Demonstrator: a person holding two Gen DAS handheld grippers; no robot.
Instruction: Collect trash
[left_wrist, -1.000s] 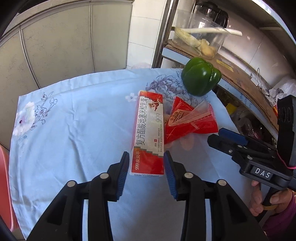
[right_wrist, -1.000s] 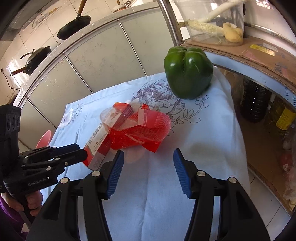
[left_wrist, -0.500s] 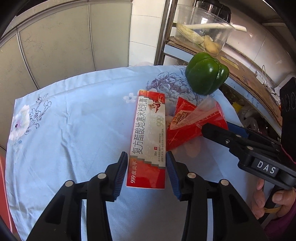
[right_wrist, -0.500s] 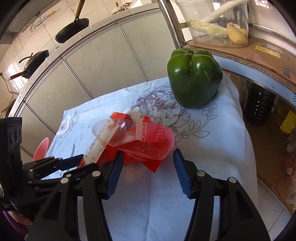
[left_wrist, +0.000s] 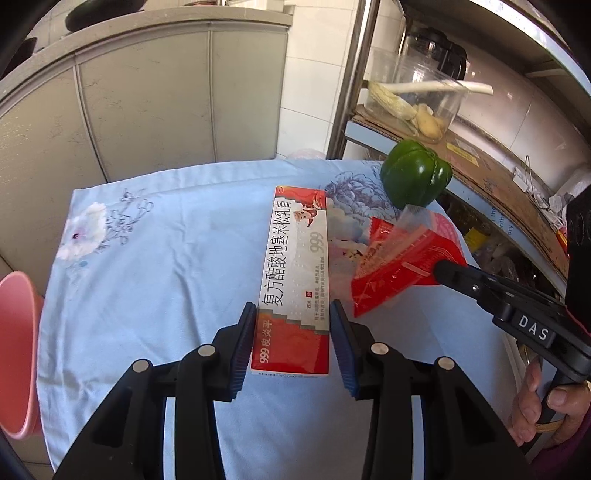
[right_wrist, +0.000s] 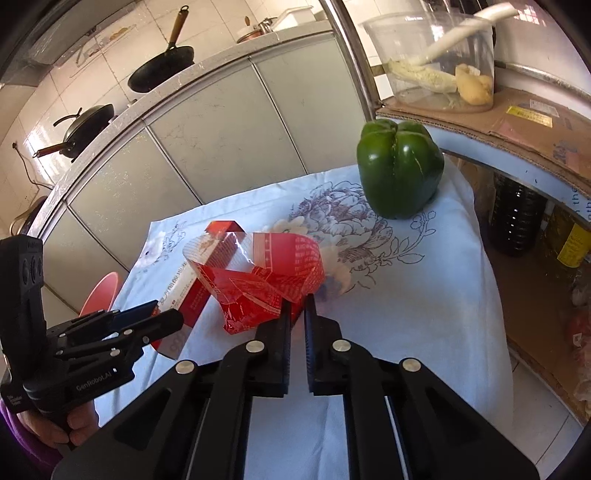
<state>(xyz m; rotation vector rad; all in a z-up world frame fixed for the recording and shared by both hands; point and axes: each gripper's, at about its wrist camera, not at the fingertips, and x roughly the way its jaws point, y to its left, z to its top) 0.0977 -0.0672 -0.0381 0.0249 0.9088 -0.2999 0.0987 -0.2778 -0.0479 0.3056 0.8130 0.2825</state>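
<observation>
A long red-and-white medicine box (left_wrist: 295, 258) lies on the pale blue flowered tablecloth (left_wrist: 166, 277). Its near end sits between the blue pads of my left gripper (left_wrist: 292, 304), which press on both sides of it. Right of the box is a crumpled red plastic wrapper (left_wrist: 399, 266). In the right wrist view my right gripper (right_wrist: 297, 301) is closing its jaws, and they pinch the near edge of the wrapper (right_wrist: 266, 280). That view also shows the box (right_wrist: 192, 295) and my left gripper (right_wrist: 166, 312) at the left.
A green bell pepper (right_wrist: 400, 173) stands on the cloth's far right corner. Beyond it a shelf (left_wrist: 498, 177) carries cardboard and a clear container (left_wrist: 417, 99) of vegetables. Dark bottles (right_wrist: 517, 221) stand under the shelf. A pink stool (left_wrist: 18, 350) sits left of the table.
My right gripper's jaws went from wide apart to nearly together on the red wrapper. The left gripper slid forward so the box end now sits between its pads.
</observation>
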